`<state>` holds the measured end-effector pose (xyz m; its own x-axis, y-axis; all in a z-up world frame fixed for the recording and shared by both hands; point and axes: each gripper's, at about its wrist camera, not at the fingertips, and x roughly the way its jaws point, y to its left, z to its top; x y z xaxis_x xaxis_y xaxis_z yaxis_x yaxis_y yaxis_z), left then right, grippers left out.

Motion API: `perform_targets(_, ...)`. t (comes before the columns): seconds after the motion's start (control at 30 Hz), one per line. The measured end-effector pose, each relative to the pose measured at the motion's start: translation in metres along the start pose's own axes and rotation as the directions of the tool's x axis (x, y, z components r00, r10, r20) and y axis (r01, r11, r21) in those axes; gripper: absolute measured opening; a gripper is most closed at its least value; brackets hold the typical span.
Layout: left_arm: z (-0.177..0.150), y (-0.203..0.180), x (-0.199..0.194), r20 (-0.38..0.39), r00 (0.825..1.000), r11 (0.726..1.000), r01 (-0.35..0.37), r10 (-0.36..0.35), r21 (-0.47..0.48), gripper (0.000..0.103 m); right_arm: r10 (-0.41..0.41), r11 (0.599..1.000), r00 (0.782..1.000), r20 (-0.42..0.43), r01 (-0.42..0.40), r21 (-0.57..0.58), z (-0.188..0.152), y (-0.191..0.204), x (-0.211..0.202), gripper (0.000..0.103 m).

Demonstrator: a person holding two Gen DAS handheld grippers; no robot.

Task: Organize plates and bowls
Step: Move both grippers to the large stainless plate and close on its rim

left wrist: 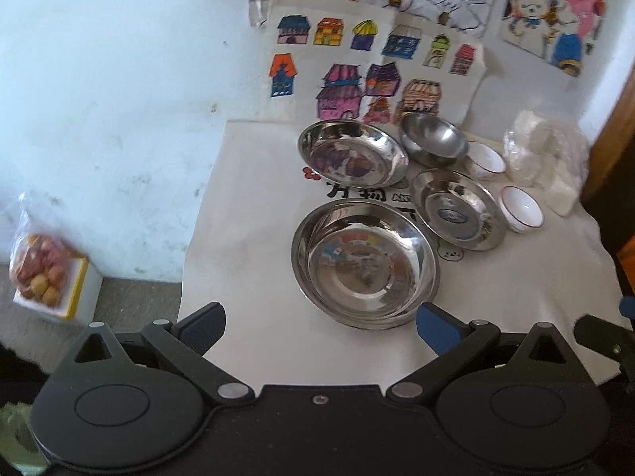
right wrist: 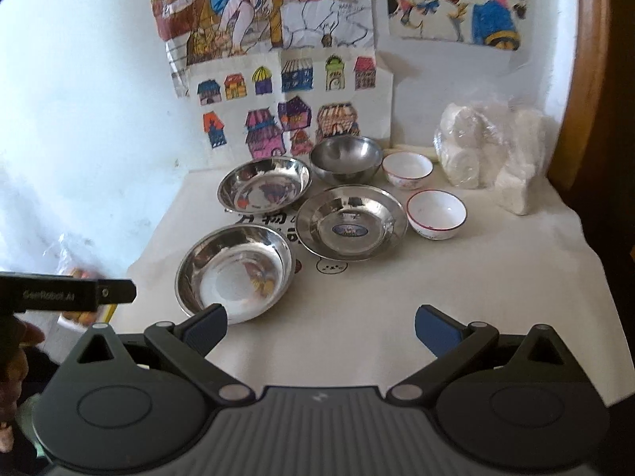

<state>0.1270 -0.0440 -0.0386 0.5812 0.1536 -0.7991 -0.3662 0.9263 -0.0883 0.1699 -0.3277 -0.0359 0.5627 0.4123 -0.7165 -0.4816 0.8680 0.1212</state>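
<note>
Three shallow steel plates lie on a white cloth: a near plate (left wrist: 363, 263) (right wrist: 236, 273), a far left plate (left wrist: 351, 152) (right wrist: 264, 184) and a wide-rimmed plate (left wrist: 456, 208) (right wrist: 351, 222). Behind them stands a deep steel bowl (left wrist: 432, 141) (right wrist: 345, 158). Two white red-rimmed bowls sit to the right, one far (left wrist: 486, 158) (right wrist: 406, 168) and one nearer (left wrist: 520, 207) (right wrist: 436, 214). My left gripper (left wrist: 321, 331) is open just before the near plate. My right gripper (right wrist: 321, 329) is open, its left finger over the near plate's front rim. Neither holds anything.
The white cloth (left wrist: 258, 317) (right wrist: 476, 297) covers the table against a pale wall hung with coloured drawings (left wrist: 357, 75). Clear plastic bags with white contents (left wrist: 547, 158) (right wrist: 488, 150) stand at the back right. A bag of fruit on a box (left wrist: 43, 273) sits on the floor, left.
</note>
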Motion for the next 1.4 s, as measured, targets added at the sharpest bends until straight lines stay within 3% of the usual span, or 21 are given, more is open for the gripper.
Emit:
perform_targets(0.37, 0.04, 0.006, 0.032, -0.05, 0.996, 0.997, -0.068, 0.07, 0.036, 0.102, 0.075, 0.996, 0.996, -0.051, -0.073, 0.053, 0.019, -0.012, 0.051, 0.103)
perform_targets(0.63, 0.1, 0.034, 0.094, -0.06, 0.998, 0.994, -0.016, 0.023, 0.109, 0.102, 0.022, 0.993, 0.998, -0.051, -0.016, 0.115, 0.047, 0.015, 0.105, 0.103)
perform_targets(0.9, 0.153, 0.043, 0.162, -0.067, 0.997, 0.971, 0.039, -0.023, 0.237, 0.102, 0.002, 0.994, 0.998, -0.056, 0.004, 0.114, 0.072, 0.036, 0.149, 0.103)
perform_targets(1.2, 0.172, 0.037, 0.227, -0.112, 0.993, 0.961, 0.077, -0.049, 0.266, 0.102, 0.009, 0.996, 0.998, -0.059, -0.004, 0.09, 0.105, 0.03, 0.204, 0.103)
perform_targets(1.4, 0.169, 0.038, 0.252, -0.161, 0.984, 0.969, 0.108, -0.072, 0.222, 0.093, 0.039, 0.994, 0.996, -0.075, -0.032, 0.104, 0.123, 0.021, 0.244, 0.091)
